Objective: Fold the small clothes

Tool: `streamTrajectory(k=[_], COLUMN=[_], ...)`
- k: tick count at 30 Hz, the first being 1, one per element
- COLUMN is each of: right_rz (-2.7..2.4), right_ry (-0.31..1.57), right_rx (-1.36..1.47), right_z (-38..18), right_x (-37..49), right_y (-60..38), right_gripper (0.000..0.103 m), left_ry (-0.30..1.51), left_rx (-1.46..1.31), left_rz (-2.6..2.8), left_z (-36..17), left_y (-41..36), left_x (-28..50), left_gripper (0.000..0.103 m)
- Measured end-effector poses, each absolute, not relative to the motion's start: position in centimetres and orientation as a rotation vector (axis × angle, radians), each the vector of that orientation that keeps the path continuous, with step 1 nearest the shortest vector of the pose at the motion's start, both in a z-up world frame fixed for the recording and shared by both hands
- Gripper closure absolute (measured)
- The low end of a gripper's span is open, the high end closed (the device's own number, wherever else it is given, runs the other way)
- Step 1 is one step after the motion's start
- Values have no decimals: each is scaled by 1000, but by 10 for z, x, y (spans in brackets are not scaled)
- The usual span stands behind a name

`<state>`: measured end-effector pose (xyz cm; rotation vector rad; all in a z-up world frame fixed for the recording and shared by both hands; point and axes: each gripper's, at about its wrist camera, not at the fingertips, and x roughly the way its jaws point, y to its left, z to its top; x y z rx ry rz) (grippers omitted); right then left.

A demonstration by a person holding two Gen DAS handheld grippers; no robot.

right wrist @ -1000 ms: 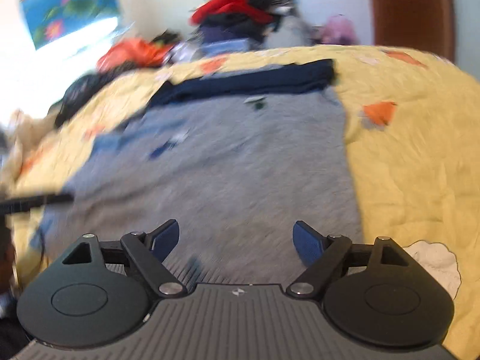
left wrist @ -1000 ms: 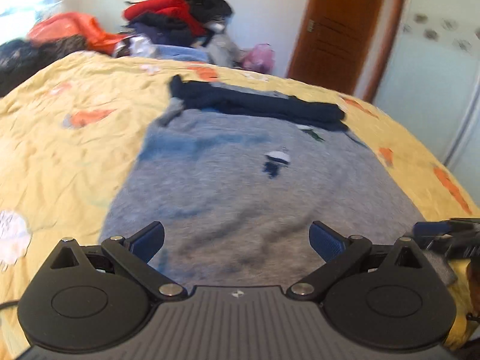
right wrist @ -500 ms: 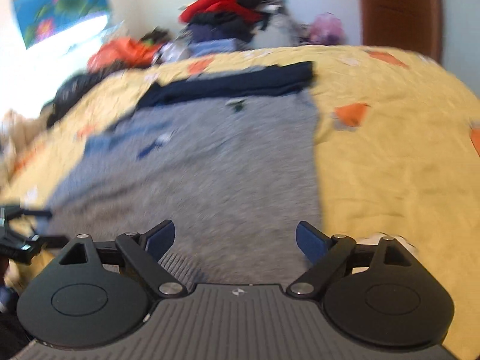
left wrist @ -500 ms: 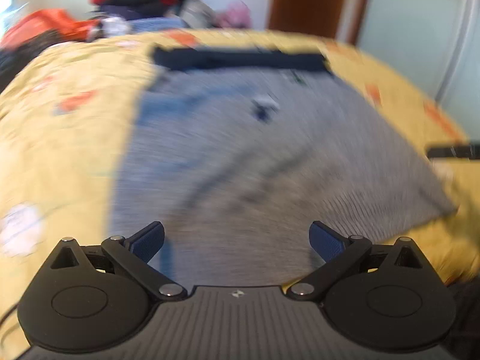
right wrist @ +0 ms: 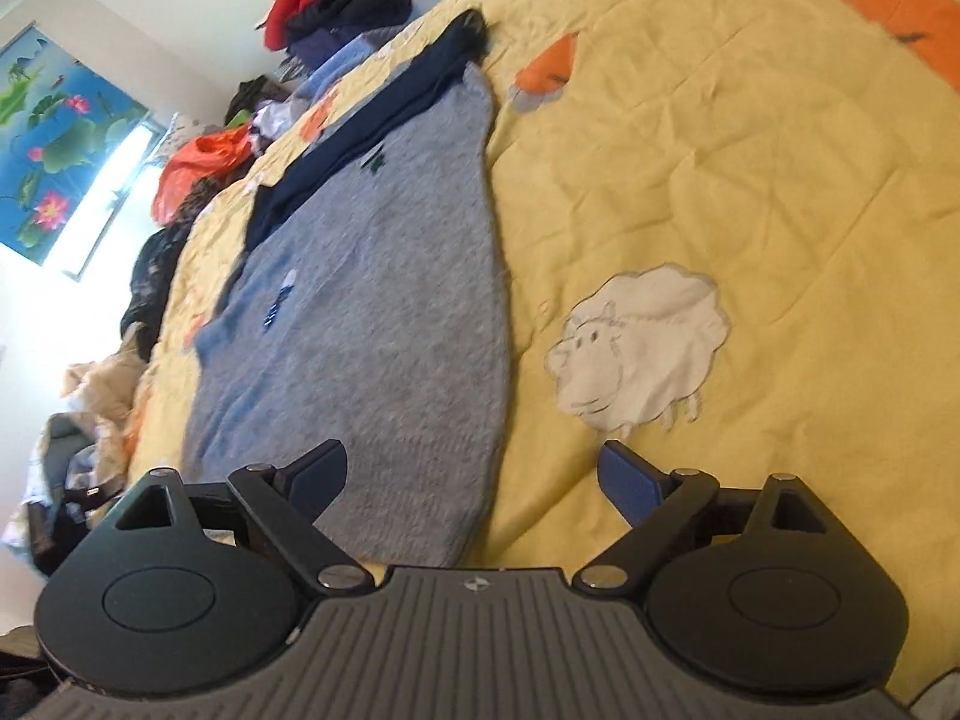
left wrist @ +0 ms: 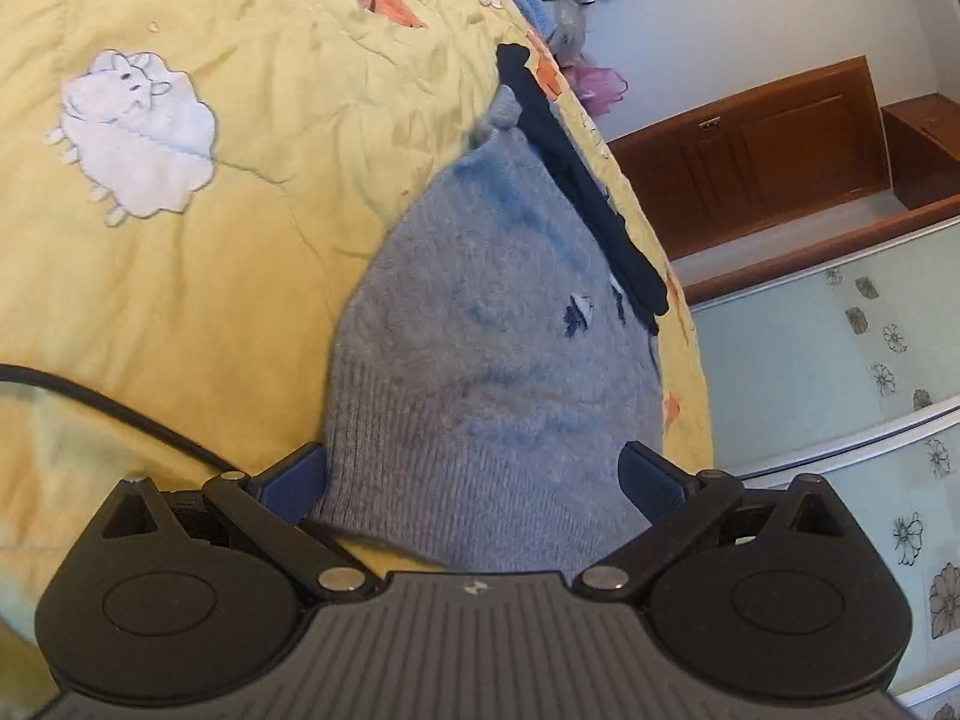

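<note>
Sweater [left wrist: 480,360] lies flat on the yellow bedspread [left wrist: 180,300]; its ribbed hem sits between your left gripper's [left wrist: 474,480] wide jaws, unpinched. Your right gripper [right wrist: 474,480] is opening over the hem's corner; each gripper body hides the hem's nearest edge.

Left hand-held gripper [left wrist: 474,480] jaws wide, straddling grey sweater [left wrist: 480,360] hem corner on yellow quilt [left wrist: 210,270].

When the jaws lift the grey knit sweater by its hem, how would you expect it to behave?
The grey sweater looks like soft, fuzzy knit lying flat on the yellow quilt, so it will probably drape and sag rather than hold shape. The ribbed hem should give decent grip. The dark folded part at its far end may slide loose.
</note>
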<state>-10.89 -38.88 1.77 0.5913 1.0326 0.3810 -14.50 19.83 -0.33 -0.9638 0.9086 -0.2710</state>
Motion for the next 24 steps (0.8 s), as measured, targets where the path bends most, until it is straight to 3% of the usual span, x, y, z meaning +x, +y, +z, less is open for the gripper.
streamTrajectory(k=[5, 7, 8, 11, 14, 24], right_rz=[424, 438, 437, 412, 406, 540], right_ry=[1052, 1068, 1076, 1078, 1082, 1147], right_rx=[666, 709, 729, 777, 805, 925], right_z=[15, 13, 13, 11, 8, -8], right_x=[-106, -105, -104, -102, -99, -83], right_y=[-394, -400, -403, -413, -417, -390], right_gripper=[9, 10, 11, 13, 13, 13], left_ry=[929, 894, 869, 815, 933, 939], left_rx=[-1057, -1077, -1086, -1002, -941, -1000], left_rz=[-295, -340, -367, -357, -276, -374], left_z=[-8, -5, -2, 9, -7, -14], left_y=[203, 204, 204, 204, 200, 193], left_x=[-139, -141, -142, -144, -133, -130], left_gripper=[4, 38, 42, 42, 44, 39])
